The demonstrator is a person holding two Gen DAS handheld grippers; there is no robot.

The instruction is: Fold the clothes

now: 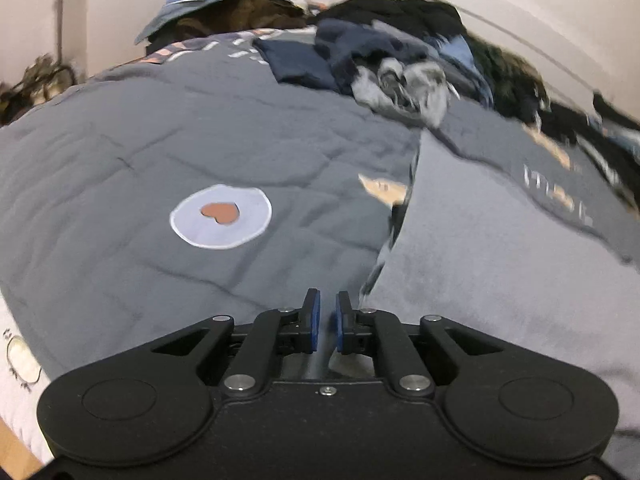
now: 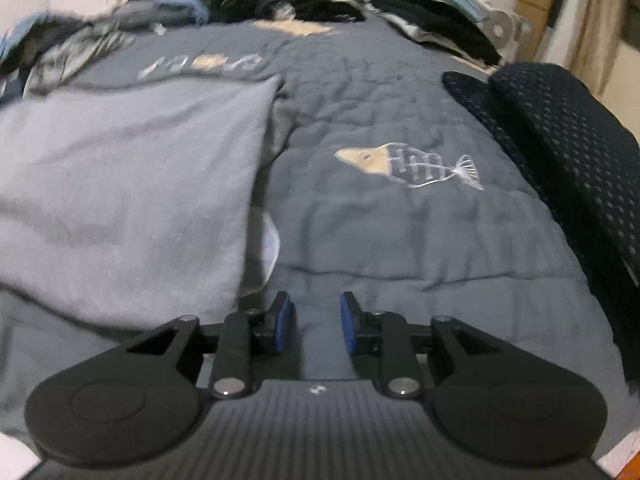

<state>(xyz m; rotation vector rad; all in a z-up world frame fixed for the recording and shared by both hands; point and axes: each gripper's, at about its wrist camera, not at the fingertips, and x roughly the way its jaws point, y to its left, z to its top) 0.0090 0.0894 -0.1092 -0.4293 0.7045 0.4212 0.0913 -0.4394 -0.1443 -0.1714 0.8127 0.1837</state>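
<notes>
**Grey garment flat on the quilt, both grippers empty**

Left wrist: my left gripper (image 1: 328, 320) hovers over the quilt (image 1: 120, 152), pads narrowly apart, holding nothing. The grey garment (image 1: 480, 248) lies right of the quilt's heart patch (image 1: 221, 215); the clothes pile (image 1: 400, 60) sits beyond, blurred.

Right wrist: my right gripper (image 2: 315, 322) stands moderately open and empty. The garment (image 2: 120, 184) lies left of the fish print (image 2: 408, 166), perhaps folded once.

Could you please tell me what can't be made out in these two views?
- Clothes pile, left wrist view: blurred, single garments unclear.
- Lettering on quilt, right wrist view: blurred, unreadable.
- Grey garment, both views: cut off by frame edges; its type unclear.
</notes>
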